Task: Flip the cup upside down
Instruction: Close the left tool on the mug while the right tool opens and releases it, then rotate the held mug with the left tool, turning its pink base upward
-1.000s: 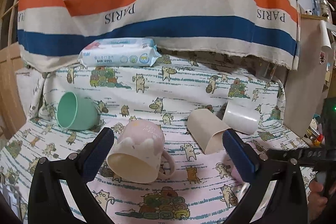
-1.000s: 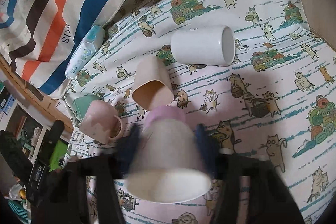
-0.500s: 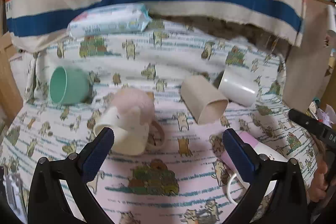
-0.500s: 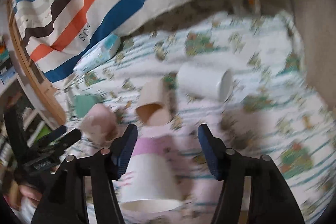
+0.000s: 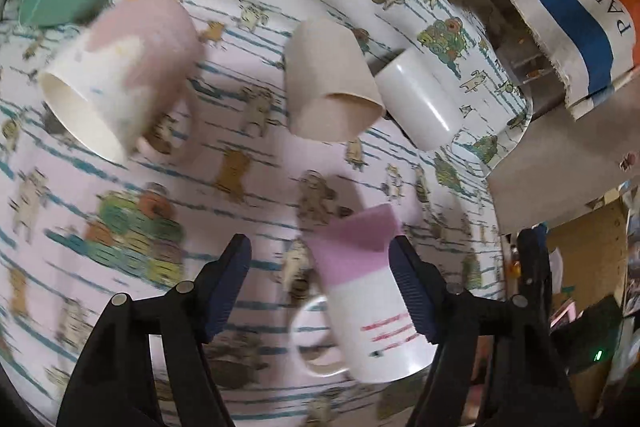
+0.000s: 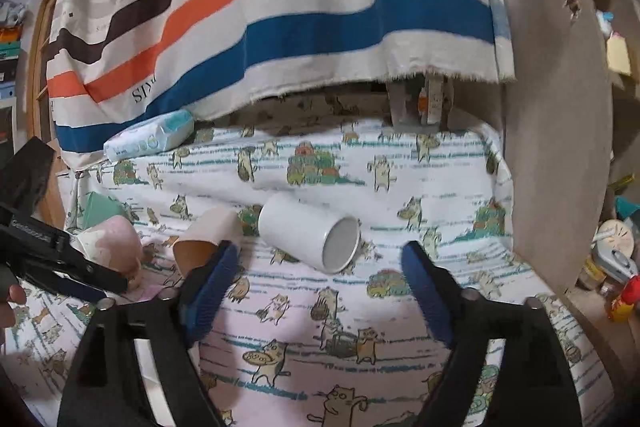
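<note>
The left gripper (image 5: 320, 281) gapes wide around a glossy pink-and-white handled mug (image 5: 370, 301) at five o'clock on the cat-print cloth (image 5: 248, 187), rubber pad just beside its wall. The right gripper (image 6: 320, 283), wide and empty, faces a smooth white cylinder cup (image 6: 308, 237) lying sideways at twelve o'clock.

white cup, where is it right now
In the right wrist view the white cup lies on its side mid-table, just right of the beige cup.

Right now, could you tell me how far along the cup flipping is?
Done: the purple-and-white mug seems to stand rim-down on the cloth. In hand: nothing; left tongs open around it, right tongs open, empty. Left: white cup and three others lie sideways.
</note>
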The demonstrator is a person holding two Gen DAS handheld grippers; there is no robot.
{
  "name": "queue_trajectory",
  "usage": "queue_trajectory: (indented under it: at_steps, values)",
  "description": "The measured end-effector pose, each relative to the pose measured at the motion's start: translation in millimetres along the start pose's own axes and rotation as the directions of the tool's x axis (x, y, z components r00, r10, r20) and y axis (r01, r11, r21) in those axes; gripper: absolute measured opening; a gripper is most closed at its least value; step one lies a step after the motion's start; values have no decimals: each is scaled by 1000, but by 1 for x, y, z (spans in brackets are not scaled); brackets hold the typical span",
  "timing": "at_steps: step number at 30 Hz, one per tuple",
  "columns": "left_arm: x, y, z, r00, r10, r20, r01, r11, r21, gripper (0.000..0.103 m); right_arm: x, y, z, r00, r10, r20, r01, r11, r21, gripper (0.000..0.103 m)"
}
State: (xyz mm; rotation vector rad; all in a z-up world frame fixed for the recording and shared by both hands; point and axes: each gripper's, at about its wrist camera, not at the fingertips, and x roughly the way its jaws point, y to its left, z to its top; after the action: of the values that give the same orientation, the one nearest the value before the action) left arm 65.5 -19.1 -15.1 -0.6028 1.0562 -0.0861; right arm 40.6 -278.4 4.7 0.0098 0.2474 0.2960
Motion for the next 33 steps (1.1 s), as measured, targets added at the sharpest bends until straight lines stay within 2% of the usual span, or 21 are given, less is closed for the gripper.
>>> queue_trajectory:
  at_steps: [6, 11, 17, 18, 19, 23, 25, 26, 29, 31, 32, 33]
  values:
    - [15, -16, 3, 1000, -20, -10, 19, 998, -62, 69, -4, 1, 0, 1000, -13, 18, 13, 1000, -3, 88]
    - [33, -13, 11, 999, 30, -37, -34, 994, -107, 69, -5, 3, -1, 1000, -10, 11, 11, 1000, -17, 88]
    - [48, -10, 16, 998, 37, -46, -42, 990, -134, 69, -3, 9, -2, 1000, -13, -6, 13, 999, -53, 88]
    - [50, -10, 16, 998, 32, -53, -39, 990, -134, 64, -1, 10, -3, 1000, -24, -18, 23, 998, -56, 88]
    - [51, -11, 16, 998, 20, -59, -27, 991, -133, 65, 1, 9, -3, 999, -28, -25, 27, 998, -56, 88]
    - [48, -15, 15, 998, 46, -47, -51, 992, -119, 64, 2, 8, -3, 999, -29, -30, 27, 998, -54, 88]
    - [42, -20, 13, 997, 75, -1, -75, 993, -91, 64, 2, 8, -3, 999, -30, -30, 28, 998, -54, 88]
    - [34, -25, 13, 994, 102, 49, -99, 993, -56, 64, 2, 8, -3, 999, -29, -30, 27, 998, -53, 88]
    - [10, -43, 12, 967, 161, 199, -172, 984, 43, 63, 2, 8, -3, 999, -29, -31, 28, 998, -51, 88]
    - [-3, -48, 14, 954, 162, 252, -186, 980, 72, 63, 2, 8, -3, 999, -30, -31, 28, 998, -52, 88]
    - [-9, -51, 15, 949, 160, 271, -190, 978, 86, 56, 2, 8, -3, 999, -31, -32, 29, 998, -52, 88]
    - [-15, -55, 15, 943, 151, 296, -190, 976, 108, 17, 3, 7, -3, 999, -32, -33, 30, 998, -52, 88]
